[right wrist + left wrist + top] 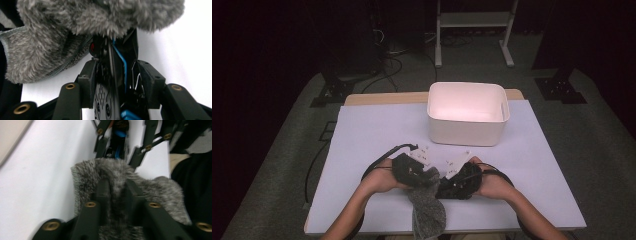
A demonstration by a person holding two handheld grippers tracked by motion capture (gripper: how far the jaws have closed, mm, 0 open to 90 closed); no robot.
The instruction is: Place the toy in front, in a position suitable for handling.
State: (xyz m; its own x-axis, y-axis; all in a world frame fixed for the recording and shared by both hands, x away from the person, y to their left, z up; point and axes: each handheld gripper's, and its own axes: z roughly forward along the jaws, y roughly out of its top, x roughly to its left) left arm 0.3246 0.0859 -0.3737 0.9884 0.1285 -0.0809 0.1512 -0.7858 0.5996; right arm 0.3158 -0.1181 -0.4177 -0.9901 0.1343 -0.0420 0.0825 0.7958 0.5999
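Here, from the high view, I see my left hand-held gripper (428, 176) near the front edge of the tabletop (362, 150), its jaws drawn together and clamped on a fold of a fuzzy grey cloth (428, 210); in the left gripper view the two black jaws pinch a ridge of the cloth (120, 182) between them, the fabric bulging out on both sides. The cloth's long axis runs from the grip point toward me, and its lower end hangs past the tabletop's front edge; so the cloth lies directly ahead of the left jaws and trails back from there. Just to the right, touching distance from the left one, my right hand-held gripper (447, 181) points inward at the same bunch; in the right gripper view its jaws stand partly apart, the cloth (62, 37) lying beyond their tips and nothing of it between the pads. I judge the left hand nearer, since it already holds the fabric. Well beyond both, the white bin (468, 119) sits at the far side, toward the right.
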